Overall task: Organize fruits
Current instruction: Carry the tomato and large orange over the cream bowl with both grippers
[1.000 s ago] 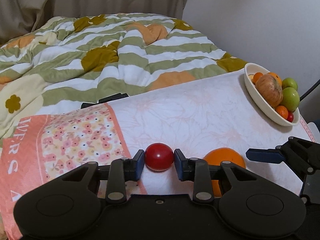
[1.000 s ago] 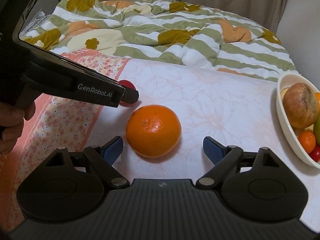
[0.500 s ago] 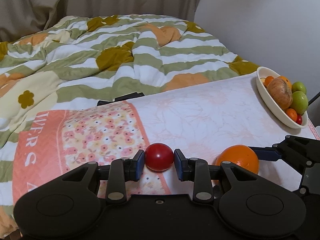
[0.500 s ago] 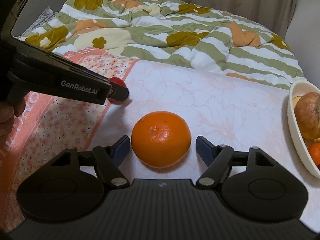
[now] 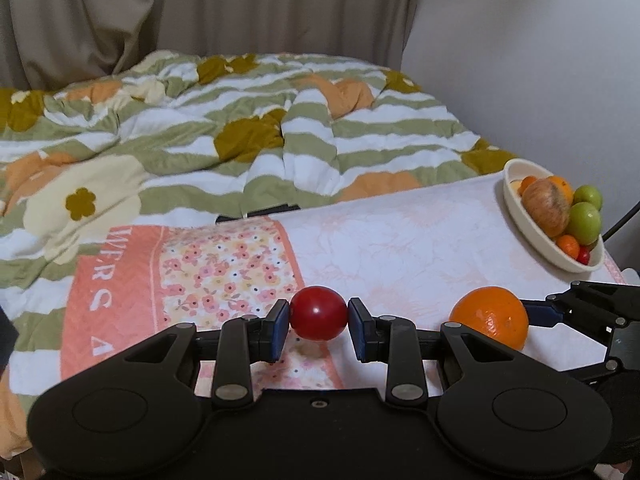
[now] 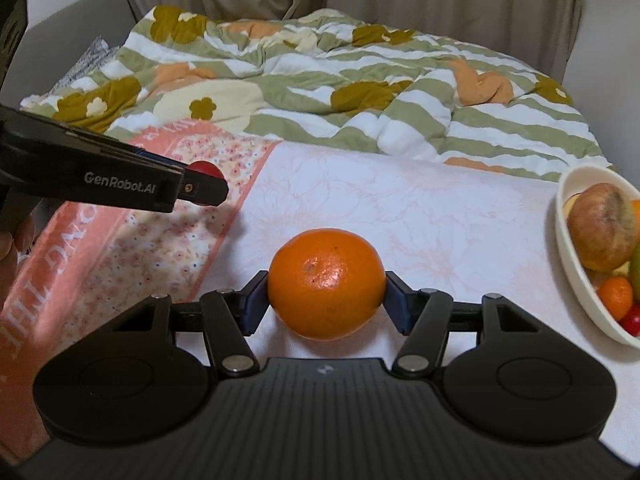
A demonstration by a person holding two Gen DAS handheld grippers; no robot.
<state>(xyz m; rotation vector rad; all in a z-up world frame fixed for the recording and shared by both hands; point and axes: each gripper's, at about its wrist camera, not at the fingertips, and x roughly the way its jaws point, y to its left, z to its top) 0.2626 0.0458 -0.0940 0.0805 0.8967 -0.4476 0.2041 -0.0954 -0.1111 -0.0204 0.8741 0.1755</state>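
The left hand-held gripper [image 5: 319,320] clamps a red tomato [image 5: 318,312], seemingly lifted just above the cloth [image 5: 400,240]. The right hand-held gripper [image 6: 326,300] grips the orange [image 6: 325,283] resting there. The fruit bowl [image 6: 576,276] sits at the right.

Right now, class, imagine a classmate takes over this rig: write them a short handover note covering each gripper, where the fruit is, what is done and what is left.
Left gripper: jaws shut on the red tomato, lifted above the floral cloth.
Right gripper: jaws shut on the orange, which looks to be resting on the white cloth.
Bowl at the far right already holds several fruits.
Done: both loose fruits gripped.
Left: carry each to the bowl and release.
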